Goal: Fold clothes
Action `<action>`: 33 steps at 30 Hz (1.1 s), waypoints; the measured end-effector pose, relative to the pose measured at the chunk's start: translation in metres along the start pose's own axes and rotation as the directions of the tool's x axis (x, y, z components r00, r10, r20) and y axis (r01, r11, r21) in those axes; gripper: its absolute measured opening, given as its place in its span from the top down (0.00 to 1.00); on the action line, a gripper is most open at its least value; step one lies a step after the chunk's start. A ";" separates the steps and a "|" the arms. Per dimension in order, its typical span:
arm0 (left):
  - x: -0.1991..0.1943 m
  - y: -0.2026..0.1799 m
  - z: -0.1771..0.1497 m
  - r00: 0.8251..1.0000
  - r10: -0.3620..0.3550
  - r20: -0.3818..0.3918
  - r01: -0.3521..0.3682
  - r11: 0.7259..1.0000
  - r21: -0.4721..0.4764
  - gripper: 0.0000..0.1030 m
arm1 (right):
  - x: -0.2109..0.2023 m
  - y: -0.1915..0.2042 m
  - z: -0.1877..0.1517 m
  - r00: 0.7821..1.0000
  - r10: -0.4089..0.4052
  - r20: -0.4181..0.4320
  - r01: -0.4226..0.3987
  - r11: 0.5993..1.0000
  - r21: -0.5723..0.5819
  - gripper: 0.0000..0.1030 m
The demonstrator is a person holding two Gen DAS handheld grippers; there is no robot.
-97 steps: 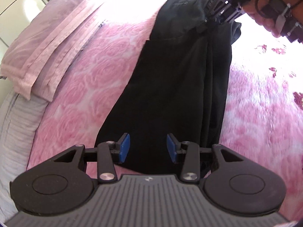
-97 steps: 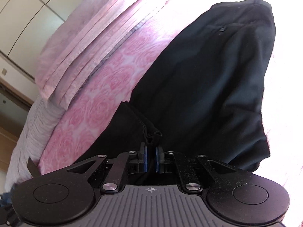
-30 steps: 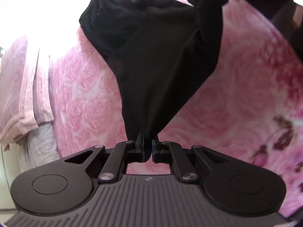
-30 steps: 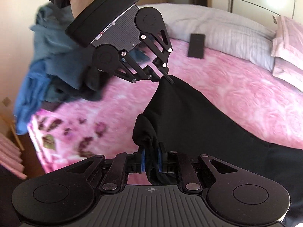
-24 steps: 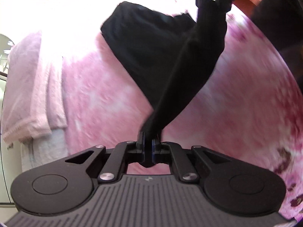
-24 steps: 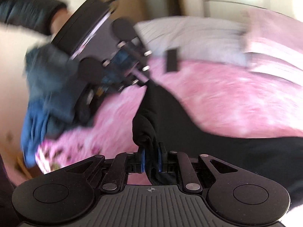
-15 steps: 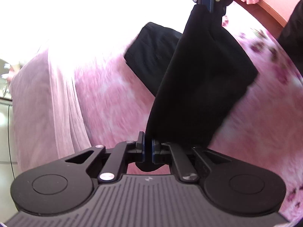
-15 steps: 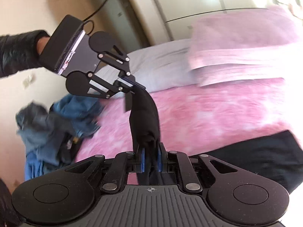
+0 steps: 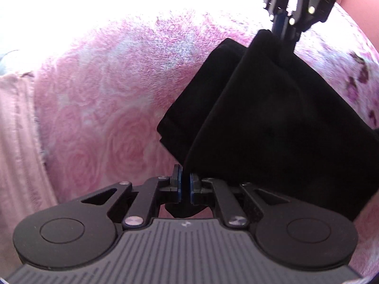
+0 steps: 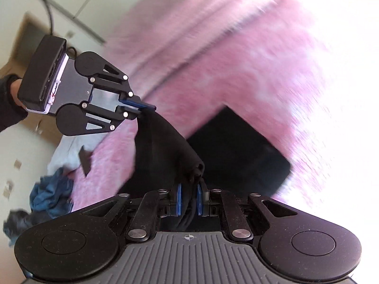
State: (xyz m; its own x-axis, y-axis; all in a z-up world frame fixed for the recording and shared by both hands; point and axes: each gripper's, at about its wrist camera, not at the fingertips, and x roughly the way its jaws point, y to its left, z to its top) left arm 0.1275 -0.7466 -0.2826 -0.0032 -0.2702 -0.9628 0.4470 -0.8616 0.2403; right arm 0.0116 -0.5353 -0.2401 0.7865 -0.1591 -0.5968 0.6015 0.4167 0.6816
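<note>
A black garment (image 9: 279, 127) lies doubled on the pink rose-patterned bedspread (image 9: 106, 99), its upper layer held up between both grippers. My left gripper (image 9: 185, 184) is shut on one corner of the cloth, and it shows from outside as the left gripper (image 10: 139, 107) in the right wrist view. My right gripper (image 10: 189, 198) is shut on the bunched other corner of the black garment (image 10: 165, 156); the left wrist view shows the right gripper (image 9: 283, 27) at top right. The lower layer (image 10: 239, 151) rests flat on the bed.
Pink pillows (image 9: 16, 142) lie at the left of the bed. A heap of blue clothes (image 10: 49, 194) sits beside the bed's edge, with a dark phone (image 10: 85, 159) near it. White cupboard doors (image 10: 78, 2) stand behind. A person's sleeve (image 10: 9, 108) holds the left gripper.
Both grippers have carried the held edge of the garment across the bed and lower, over the layer lying flat. The right wrist view has swung and is motion-blurred.
</note>
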 end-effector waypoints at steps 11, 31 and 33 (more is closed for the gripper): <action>0.048 0.043 0.011 0.994 -0.105 0.040 0.108 0.992 -0.066 0.95 | 0.012 -0.060 0.004 0.998 -0.038 0.056 0.027 0.985 0.172 0.89; 0.018 0.094 -0.043 0.986 0.072 0.151 0.031 0.808 -0.588 0.87 | -0.017 -0.050 -0.005 0.938 -0.294 0.182 0.244 0.936 0.255 0.61; 0.002 0.081 -0.058 0.982 0.046 0.183 0.079 0.780 -0.620 0.87 | -0.025 -0.039 -0.006 0.921 -0.336 0.199 0.284 0.926 0.249 0.60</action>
State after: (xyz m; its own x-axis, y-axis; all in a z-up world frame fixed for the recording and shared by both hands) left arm 0.2152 -0.7919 -0.2724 -0.1463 -0.3834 -0.9119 0.9035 -0.4273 0.0347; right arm -0.0325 -0.5423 -0.2544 0.5497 -0.4648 -0.6941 0.8153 0.1174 0.5670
